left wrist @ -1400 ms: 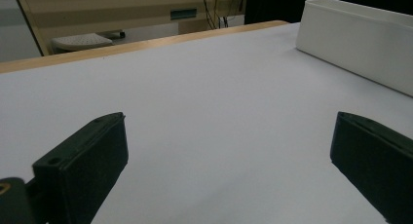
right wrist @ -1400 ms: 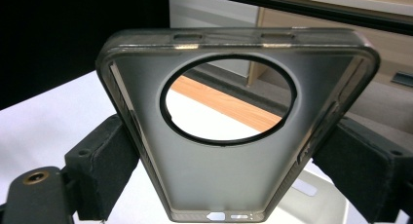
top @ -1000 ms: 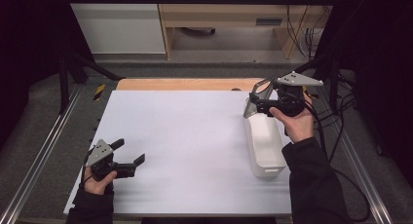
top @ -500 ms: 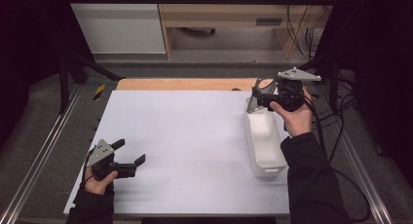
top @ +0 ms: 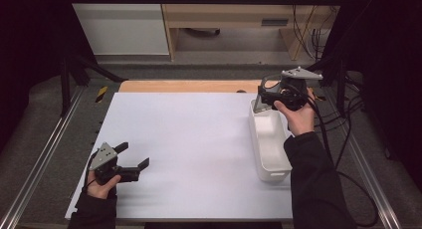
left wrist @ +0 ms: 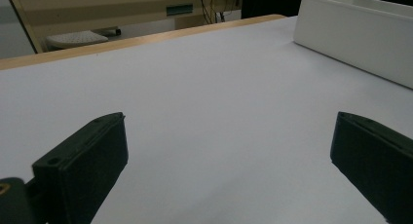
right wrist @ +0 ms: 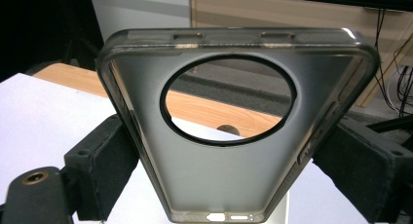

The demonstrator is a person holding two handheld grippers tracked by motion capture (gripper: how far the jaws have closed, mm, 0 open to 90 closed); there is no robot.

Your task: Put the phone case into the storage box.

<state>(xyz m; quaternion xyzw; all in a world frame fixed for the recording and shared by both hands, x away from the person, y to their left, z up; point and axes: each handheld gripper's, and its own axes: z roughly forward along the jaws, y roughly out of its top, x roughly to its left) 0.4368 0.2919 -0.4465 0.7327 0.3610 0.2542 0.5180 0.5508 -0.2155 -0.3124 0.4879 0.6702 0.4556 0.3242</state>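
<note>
Smoky clear unmarked phone case (right wrist: pixel 229 151) clamped in right gripper (right wrist: pixel 229 180) above white bin (top: pixel 271 144); left gripper (top: pixel 133 162) apart, empty.

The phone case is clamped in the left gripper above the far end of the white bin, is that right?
Not the left: the right gripper clamps the phone case, as the right gripper view shows. It is above the far end of the white bin.

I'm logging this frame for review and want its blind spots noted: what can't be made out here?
- Inside of the long white plastic bin: its far end sits behind the right gripper in the high view; the left gripper view shows just an outer wall.
- Translucent grey phone case: lower end cut off by the right gripper view's bottom edge; small and half hidden in the high view.
- Left gripper: open, holding nothing.
</note>
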